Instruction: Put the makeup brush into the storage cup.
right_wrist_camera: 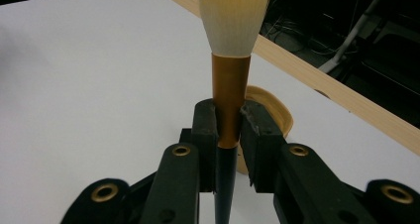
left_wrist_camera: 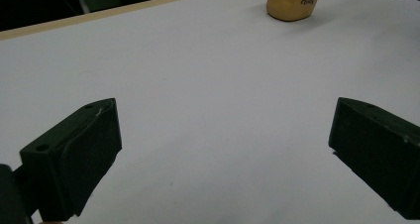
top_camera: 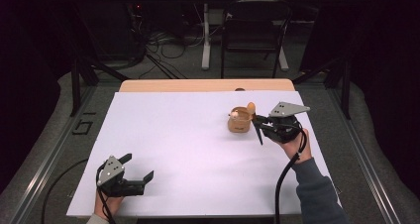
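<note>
My right tongs (right_wrist_camera: 229, 130) are clamped on a makeup brush (right_wrist_camera: 231, 75), the pads pressing the coppery ferrule from both sides, with the dark handle running down between the jaws and the pale, fluffy bristle head standing beyond their tips. In the high view these right tongs (top_camera: 257, 122) sit toward the far right of the bench (top_camera: 188, 149), which is covered by a white sheet, and the brush (top_camera: 251, 107) shows its tip just above a small tan cup (top_camera: 238, 121); the tongs are right beside that cup, on its right. From the right gripper view the cup (right_wrist_camera: 270, 110) peeks out behind the jaws, its rim partly hidden by them, so I cannot tell whether the brush handle touches it. My left tongs (top_camera: 138, 177) rest low at the near left corner of the bench, well apart from the cup, jaws spread wide with only the bare white sheet between them. Looking along them in the left gripper view, the left tongs (left_wrist_camera: 223, 149) point across the open bench toward the cup (left_wrist_camera: 293, 3), which stands upright at the far edge of that view with some dark lettering on its side.
</note>
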A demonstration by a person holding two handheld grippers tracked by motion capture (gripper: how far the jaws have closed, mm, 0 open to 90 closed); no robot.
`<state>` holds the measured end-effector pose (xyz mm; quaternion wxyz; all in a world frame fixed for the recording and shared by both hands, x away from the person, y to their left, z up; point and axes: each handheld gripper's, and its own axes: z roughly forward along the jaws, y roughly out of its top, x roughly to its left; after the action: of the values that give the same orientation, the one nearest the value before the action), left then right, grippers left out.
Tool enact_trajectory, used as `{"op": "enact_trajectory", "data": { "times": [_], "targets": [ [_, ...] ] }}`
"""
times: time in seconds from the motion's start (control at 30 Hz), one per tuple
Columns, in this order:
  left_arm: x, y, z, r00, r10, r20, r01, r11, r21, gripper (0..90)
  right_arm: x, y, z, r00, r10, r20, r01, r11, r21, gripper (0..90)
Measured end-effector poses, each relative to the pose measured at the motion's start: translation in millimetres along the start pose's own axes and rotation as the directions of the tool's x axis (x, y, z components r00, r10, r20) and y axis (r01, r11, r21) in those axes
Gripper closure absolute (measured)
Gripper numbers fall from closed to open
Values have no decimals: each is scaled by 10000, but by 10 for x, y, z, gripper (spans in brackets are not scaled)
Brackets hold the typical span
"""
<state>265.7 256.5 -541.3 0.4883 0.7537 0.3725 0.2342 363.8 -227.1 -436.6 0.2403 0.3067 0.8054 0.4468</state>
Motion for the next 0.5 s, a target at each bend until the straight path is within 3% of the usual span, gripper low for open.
{"op": "enact_trajectory", "data": {
  "times": [0.5],
  "targets": [
    [4, -1, 4, 10000, 33, 29, -33, 10000, 10, 0, -92, 42, -13, 9982, 378, 464, -355, 9982, -491, 775]
  ]
}}
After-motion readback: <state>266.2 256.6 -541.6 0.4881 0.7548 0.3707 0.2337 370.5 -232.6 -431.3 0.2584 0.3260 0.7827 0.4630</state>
